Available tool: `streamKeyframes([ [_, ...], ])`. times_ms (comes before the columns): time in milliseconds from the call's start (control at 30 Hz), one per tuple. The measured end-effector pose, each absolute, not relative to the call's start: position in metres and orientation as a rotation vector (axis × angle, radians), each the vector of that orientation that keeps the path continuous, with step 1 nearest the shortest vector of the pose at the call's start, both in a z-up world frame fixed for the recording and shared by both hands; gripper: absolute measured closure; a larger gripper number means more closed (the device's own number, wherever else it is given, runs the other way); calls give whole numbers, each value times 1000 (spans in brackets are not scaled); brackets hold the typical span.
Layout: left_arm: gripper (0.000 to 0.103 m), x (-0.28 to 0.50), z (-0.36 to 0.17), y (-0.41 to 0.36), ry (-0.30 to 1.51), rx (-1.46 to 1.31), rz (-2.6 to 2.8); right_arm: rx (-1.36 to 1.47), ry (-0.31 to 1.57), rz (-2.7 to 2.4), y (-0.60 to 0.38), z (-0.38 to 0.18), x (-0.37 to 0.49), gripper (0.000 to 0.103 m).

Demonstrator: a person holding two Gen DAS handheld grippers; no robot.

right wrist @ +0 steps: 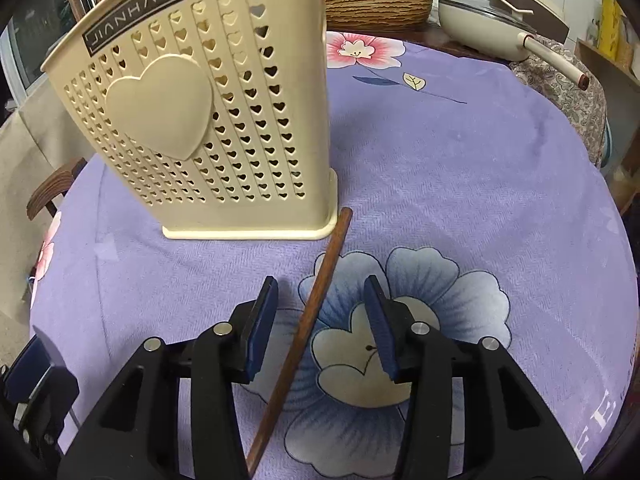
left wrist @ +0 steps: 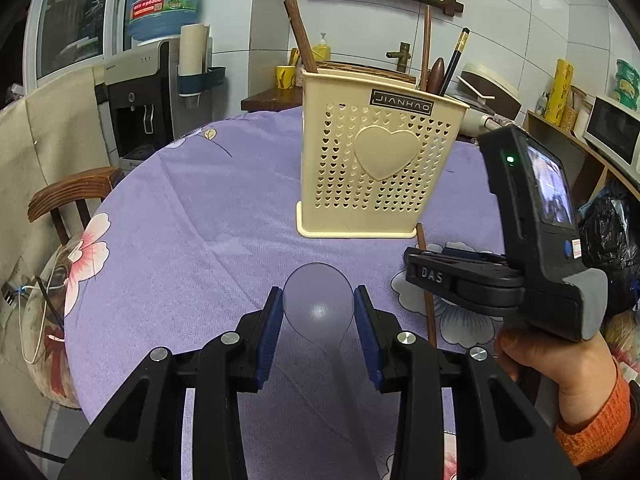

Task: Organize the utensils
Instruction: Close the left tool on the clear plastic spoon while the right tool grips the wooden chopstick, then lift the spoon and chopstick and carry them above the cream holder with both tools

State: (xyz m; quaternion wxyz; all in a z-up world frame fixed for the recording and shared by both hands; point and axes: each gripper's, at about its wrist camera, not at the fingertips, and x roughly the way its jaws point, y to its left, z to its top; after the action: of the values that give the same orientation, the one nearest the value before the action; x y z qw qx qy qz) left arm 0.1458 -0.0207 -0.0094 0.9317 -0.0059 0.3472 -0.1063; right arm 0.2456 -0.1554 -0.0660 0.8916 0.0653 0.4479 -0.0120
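A cream plastic utensil holder (left wrist: 376, 168) with heart holes stands on the purple tablecloth; it also shows in the right wrist view (right wrist: 200, 120). Several brown utensils and chopsticks (left wrist: 304, 36) stick up from it. A translucent plastic spoon (left wrist: 318, 300) lies on the cloth, its bowl between the pads of my left gripper (left wrist: 318, 306), which is open around it. A brown chopstick (right wrist: 308, 316) lies on the cloth, pointing at the holder's base. My right gripper (right wrist: 322, 312) is open and straddles it. The right gripper also shows in the left wrist view (left wrist: 436, 276).
A wooden chair (left wrist: 72, 196) stands at the table's left edge. A water dispenser (left wrist: 140, 96) is behind it. A white pan (right wrist: 492, 28) and a wooden basket (right wrist: 376, 4) sit beyond the far edge of the table. A black bag (left wrist: 608, 232) is at right.
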Motion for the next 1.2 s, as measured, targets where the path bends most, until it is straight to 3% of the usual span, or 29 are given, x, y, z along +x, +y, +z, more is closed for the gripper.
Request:
streamKeyframes([
  [267, 67, 144, -10, -23, 707, -2, -229, 101, 927, -42, -158, -66, 251, 91],
  [733, 67, 143, -3, -26, 687, 3, -258, 317, 897, 147, -202, -56, 234, 95],
  [1200, 67, 146, 42, -32, 627, -24, -357, 355, 701, 328, -239, 32, 182, 95],
])
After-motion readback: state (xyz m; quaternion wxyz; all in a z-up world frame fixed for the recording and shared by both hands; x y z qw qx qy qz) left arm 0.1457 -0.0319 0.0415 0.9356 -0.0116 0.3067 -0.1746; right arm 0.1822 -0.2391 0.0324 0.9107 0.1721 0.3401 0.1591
